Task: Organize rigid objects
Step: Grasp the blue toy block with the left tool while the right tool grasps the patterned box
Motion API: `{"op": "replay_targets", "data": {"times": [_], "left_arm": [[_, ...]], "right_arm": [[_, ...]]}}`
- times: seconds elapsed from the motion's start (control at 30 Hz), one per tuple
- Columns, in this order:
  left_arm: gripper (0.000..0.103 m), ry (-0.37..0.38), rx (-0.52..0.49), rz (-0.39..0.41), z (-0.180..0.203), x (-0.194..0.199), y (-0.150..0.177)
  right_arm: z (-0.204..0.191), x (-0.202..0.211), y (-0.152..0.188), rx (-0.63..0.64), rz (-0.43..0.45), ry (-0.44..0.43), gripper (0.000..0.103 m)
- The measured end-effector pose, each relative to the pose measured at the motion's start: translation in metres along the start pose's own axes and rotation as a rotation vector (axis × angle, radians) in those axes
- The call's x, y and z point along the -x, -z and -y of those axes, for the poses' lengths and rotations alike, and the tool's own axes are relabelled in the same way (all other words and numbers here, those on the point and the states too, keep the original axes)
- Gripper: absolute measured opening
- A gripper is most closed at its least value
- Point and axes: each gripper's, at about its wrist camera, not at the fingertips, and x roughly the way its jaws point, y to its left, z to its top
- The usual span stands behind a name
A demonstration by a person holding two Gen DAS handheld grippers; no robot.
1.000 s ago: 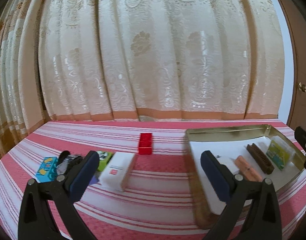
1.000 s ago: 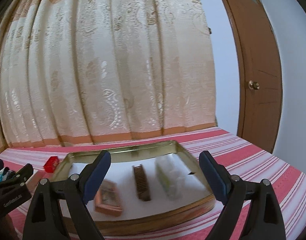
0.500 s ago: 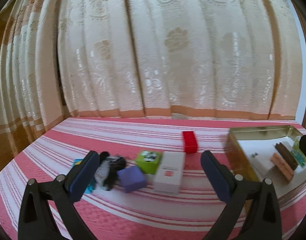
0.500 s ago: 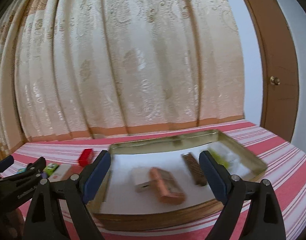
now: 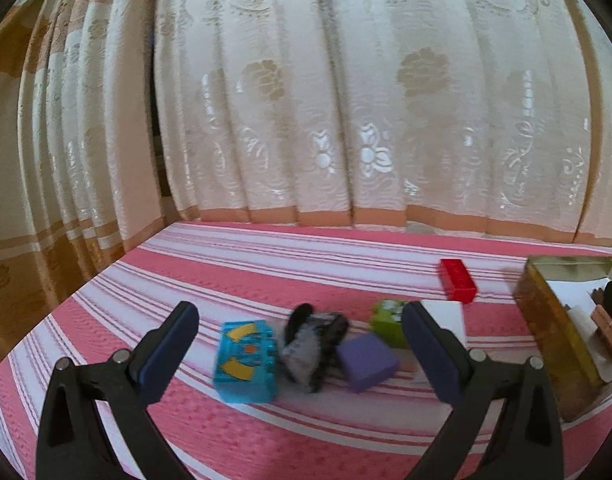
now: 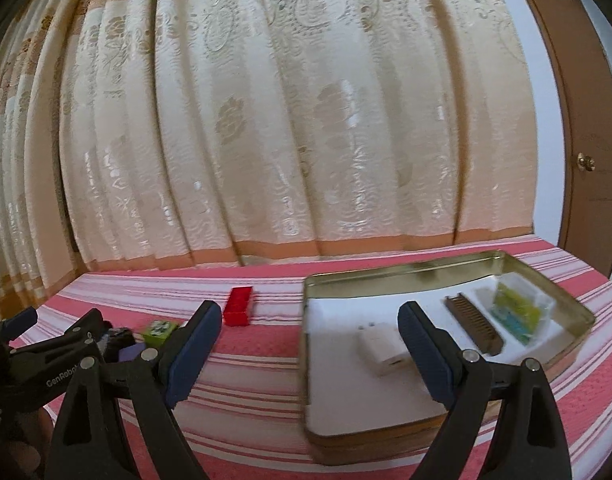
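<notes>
Two empty, wide-spread grippers over a striped bedspread with loose blocks and a gold tin.

In the left wrist view the left gripper [image 5: 300,350] stands released low in the frame, framing a blue block [image 5: 245,360], a black-and-white furry object [image 5: 312,346] and a purple block [image 5: 368,362]; a red brick [image 5: 458,280] lies toward the right. In the right wrist view the right gripper [image 6: 306,350] also gapes, nothing between its pads, with the tin [image 6: 406,276] at lower right holding a brown comb [image 6: 474,324] and a white adapter [image 6: 384,346].
</notes>
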Motion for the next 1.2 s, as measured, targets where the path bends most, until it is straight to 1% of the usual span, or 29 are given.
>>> {"op": "replay_targets", "data": {"times": [0.17,0.27,0.37,0.47,0.53,0.6,0.7,0.77,0.8,0.97,1.07,1.13,1.2], "left_arm": [[0.103,-0.017,0.024,-0.028,-0.026,-0.010,0.001],[0.103,-0.028,0.042,-0.067,-0.042,-0.020,0.002],[0.102,-0.025,0.079,-0.145,-0.059,-0.036,0.004],[0.102,-0.013,0.114,-0.214,-0.067,-0.049,0.008],[0.102,-0.008,0.109,-0.242,-0.065,-0.054,0.010],[0.102,-0.010,0.084,-0.267,-0.059,-0.059,0.012],[0.100,-0.026,0.050,-0.320,-0.052,-0.069,0.015],[0.100,-0.025,0.071,-0.333,-0.057,-0.071,0.017],[0.100,-0.041,0.084,-0.344,-0.061,-0.072,0.018],[0.099,-0.057,0.131,-0.411,-0.072,-0.083,0.025],[0.098,-0.067,0.154,-0.478,-0.076,-0.095,0.031],[0.096,-0.076,0.149,-0.487,-0.076,-0.097,0.032],[0.096,-0.076,0.143,-0.489,-0.074,-0.095,0.032]], "right_arm": [[-0.024,-0.010,0.001,0.009,-0.025,-0.039,0.092],[-0.040,-0.017,0.002,0.027,-0.050,-0.049,0.092],[-0.053,-0.026,0.003,0.036,-0.080,-0.050,0.092],[-0.061,-0.036,0.004,0.038,-0.121,-0.058,0.092],[-0.065,-0.043,0.004,0.028,-0.148,-0.067,0.092],[-0.069,-0.051,0.006,0.023,-0.178,-0.073,0.092],[-0.075,-0.063,0.007,0.033,-0.233,-0.060,0.092],[-0.077,-0.068,0.008,0.031,-0.259,-0.063,0.092],[-0.077,-0.070,0.008,0.027,-0.269,-0.064,0.092],[-0.072,-0.076,0.010,-0.001,-0.302,-0.075,0.092],[-0.070,-0.077,0.009,-0.016,-0.304,-0.076,0.092],[-0.071,-0.078,0.009,-0.014,-0.309,-0.079,0.092],[-0.073,-0.078,0.008,-0.004,-0.309,-0.080,0.092]]}}
